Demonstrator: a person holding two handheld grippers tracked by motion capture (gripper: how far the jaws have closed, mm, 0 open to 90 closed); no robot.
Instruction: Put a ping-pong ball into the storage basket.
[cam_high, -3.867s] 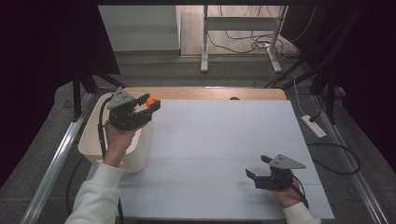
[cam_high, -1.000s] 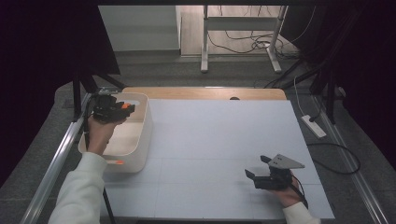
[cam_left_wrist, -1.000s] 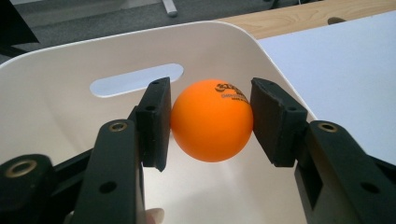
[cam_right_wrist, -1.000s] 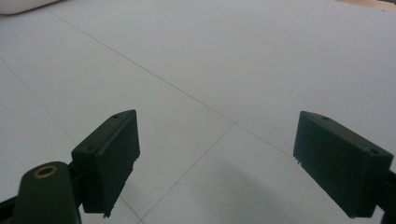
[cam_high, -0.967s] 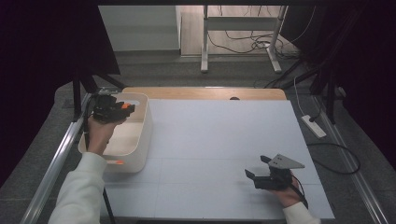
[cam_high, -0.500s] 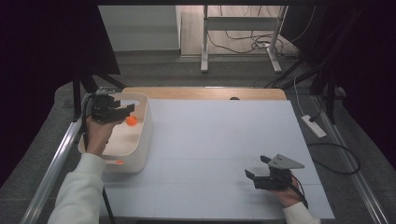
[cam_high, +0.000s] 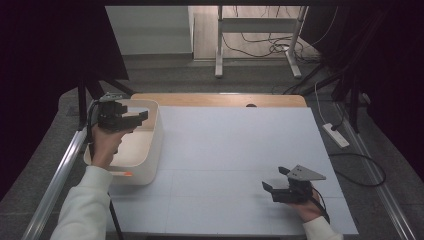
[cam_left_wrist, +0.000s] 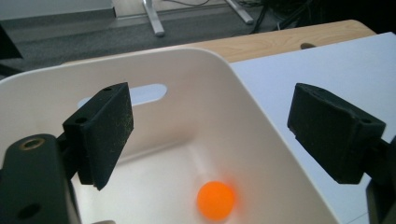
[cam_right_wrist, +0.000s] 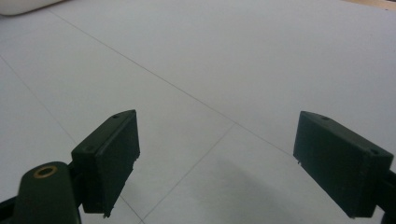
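Observation:
My left gripper (cam_high: 140, 116) hovers over a white bin (cam_high: 155, 145) at the table's left edge. Its jaws have just been opening and stand wide, with nothing between them. In the left gripper view an orange ball (cam_left_wrist: 215, 200) lies on the floor of the bin (cam_left_wrist: 261, 154), below and beyond the left gripper (cam_left_wrist: 210, 135). My right gripper (cam_high: 274, 179) rests low over the white table sheet (cam_high: 230, 150) near the front right, open and empty. The right gripper view shows the right gripper (cam_right_wrist: 217, 158) over bare sheet.
An orange glow (cam_high: 127, 173) shows at the base of the bin's near wall. The bare wooden tabletop (cam_high: 215, 99) runs along the far edge. A power strip (cam_high: 335, 135) lies on the floor to the right, and a metal rail (cam_high: 60, 175) borders the left.
The left jaws have opened and the orange ball has dropped from them into the bin. The left hand shifted slightly over the bin. The right hand kept still.

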